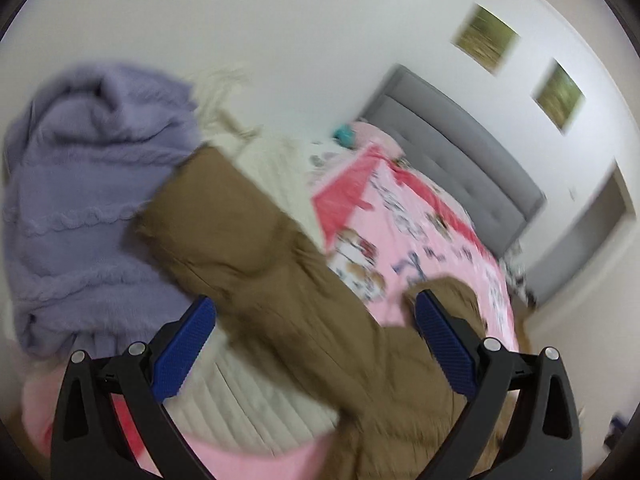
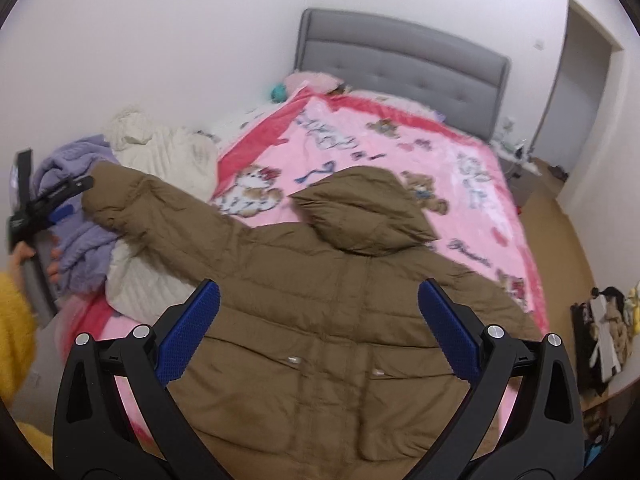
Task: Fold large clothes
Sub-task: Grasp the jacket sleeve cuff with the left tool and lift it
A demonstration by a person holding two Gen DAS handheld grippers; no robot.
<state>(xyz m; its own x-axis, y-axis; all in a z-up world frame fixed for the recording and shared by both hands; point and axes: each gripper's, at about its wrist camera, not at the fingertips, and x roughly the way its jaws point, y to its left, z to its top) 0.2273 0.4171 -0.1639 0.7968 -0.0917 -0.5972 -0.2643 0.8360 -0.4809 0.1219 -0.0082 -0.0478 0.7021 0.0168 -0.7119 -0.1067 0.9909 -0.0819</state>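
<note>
**Brown coat spread across the pink bed, both grippers wide apart**

The brown quilted hooded puffer coat (image 2: 320,320) lay back-up on the bed, filling the lower middle of the right wrist view. Its hood (image 2: 364,216) pointed toward the headboard, and one sleeve (image 2: 160,216) stretched out to the left of the frame. In the left wrist view that same coat (image 1: 280,280) ran diagonally from the centre down to the bottom edge, blurred.

The right gripper (image 2: 319,320) hovered over the coat's back with its blue-padded fingers (image 2: 192,332) spread wide, holding nothing. The left gripper (image 1: 315,336) had its blue pads (image 1: 184,356) just as far apart, the sleeve passing between them; whether they touched the fabric I could not tell. From the right wrist view, the left gripper (image 2: 60,200) sat at the far left beside the sleeve's cuff.

Under the coat lay a pink cartoon-print blanket with a red border (image 2: 400,152). Beside the sleeve, in the left half of the frame, sat a crumpled cream ribbed garment (image 2: 168,152) and a lilac cable-knit sweater (image 1: 88,160). A grey tufted upholstered headboard (image 2: 400,60) stood against the white wall at the top.
</note>
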